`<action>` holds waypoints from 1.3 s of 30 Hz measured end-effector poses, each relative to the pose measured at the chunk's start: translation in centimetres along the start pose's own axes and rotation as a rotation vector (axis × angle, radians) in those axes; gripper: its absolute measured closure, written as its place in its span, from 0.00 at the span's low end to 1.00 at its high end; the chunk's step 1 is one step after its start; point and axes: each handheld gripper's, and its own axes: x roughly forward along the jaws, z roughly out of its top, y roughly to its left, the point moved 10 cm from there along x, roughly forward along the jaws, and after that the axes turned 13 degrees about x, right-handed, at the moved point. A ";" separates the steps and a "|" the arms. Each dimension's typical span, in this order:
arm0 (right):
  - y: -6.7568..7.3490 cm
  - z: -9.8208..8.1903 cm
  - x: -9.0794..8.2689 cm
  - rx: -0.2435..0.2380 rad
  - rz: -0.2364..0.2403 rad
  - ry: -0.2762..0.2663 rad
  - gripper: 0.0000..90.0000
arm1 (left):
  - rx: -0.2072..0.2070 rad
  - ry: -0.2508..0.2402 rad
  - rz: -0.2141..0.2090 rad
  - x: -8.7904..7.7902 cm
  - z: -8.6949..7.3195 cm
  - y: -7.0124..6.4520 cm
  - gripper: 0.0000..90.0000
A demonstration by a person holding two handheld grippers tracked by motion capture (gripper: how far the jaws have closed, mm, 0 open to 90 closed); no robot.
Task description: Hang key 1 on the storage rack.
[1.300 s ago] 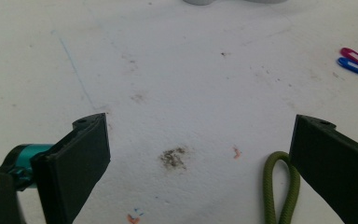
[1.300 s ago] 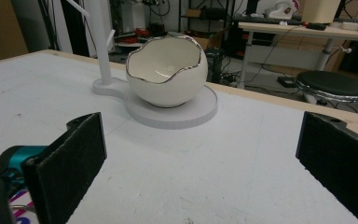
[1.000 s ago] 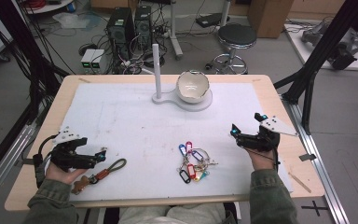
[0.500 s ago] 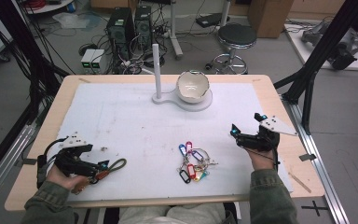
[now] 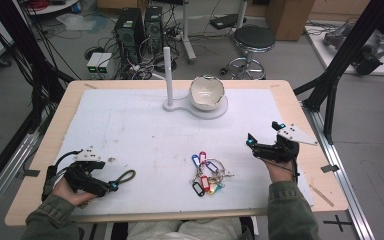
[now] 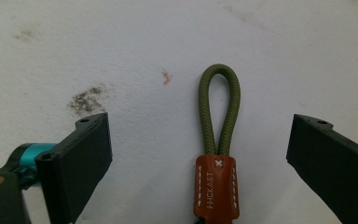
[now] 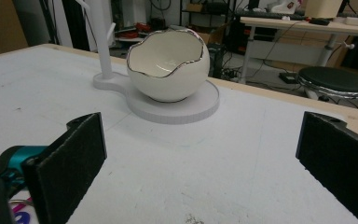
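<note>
Left gripper [image 5: 114, 187] at the olive cord strap [image 6: 219, 109].
Jaws spread wide, straddling it untouched; right gripper [image 5: 250, 143] likewise spread, holding nothing.

Left gripper [image 6: 200, 154] is hovering low over the white table cover [image 6: 284, 56] with both black jaws standing wide apart, and an olive-green cord loop [image 6: 219, 107] is lying between them, touching neither. The loop is running into a brown leather tab [image 6: 216, 189] with white stitching and stamped lettering, sitting at the bottom edge midway between the jaws. A dark smudge [image 6: 87, 99] is showing just above the left-hand jaw, and a small red-and-blue mark [image 6: 166, 77] is sitting beside the loop's top.
</note>
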 end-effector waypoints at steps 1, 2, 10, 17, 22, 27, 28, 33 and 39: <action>0.0 0.0 0.0 0.000 0.000 0.000 0.01 | 0.004 0.004 -0.003 0.0 0.0 0.0 0.08; 0.0 0.0 0.0 -0.002 0.000 0.000 0.01 | 0.000 0.009 -0.011 0.1 -0.1 -0.2 0.08; 0.1 -0.1 0.0 0.000 0.004 0.007 0.01 | 0.017 0.039 -0.025 0.3 -0.5 -0.6 0.12; 0.0 -0.1 0.0 0.008 0.007 0.005 0.01 | 0.029 0.075 -0.065 0.4 -1.0 -1.0 0.19; 0.0 -0.1 0.1 0.000 0.006 0.007 0.01 | 0.046 0.086 -0.061 0.5 -1.1 -1.2 0.24; 0.1 -0.2 0.2 -0.002 0.005 0.010 0.01 | 0.063 0.110 -0.033 0.5 -1.2 -1.1 0.31; 0.1 -0.2 0.2 -0.006 0.003 0.006 0.01 | 0.075 0.116 -0.035 0.5 -1.3 -1.1 0.33; 0.0 -0.1 0.2 -0.004 -0.001 0.005 0.01 | 0.088 0.120 -0.059 0.5 -1.4 -1.6 0.46; 0.0 -0.2 0.2 -0.001 0.002 0.006 0.01 | 0.077 0.137 -0.076 0.5 -1.5 -1.7 0.67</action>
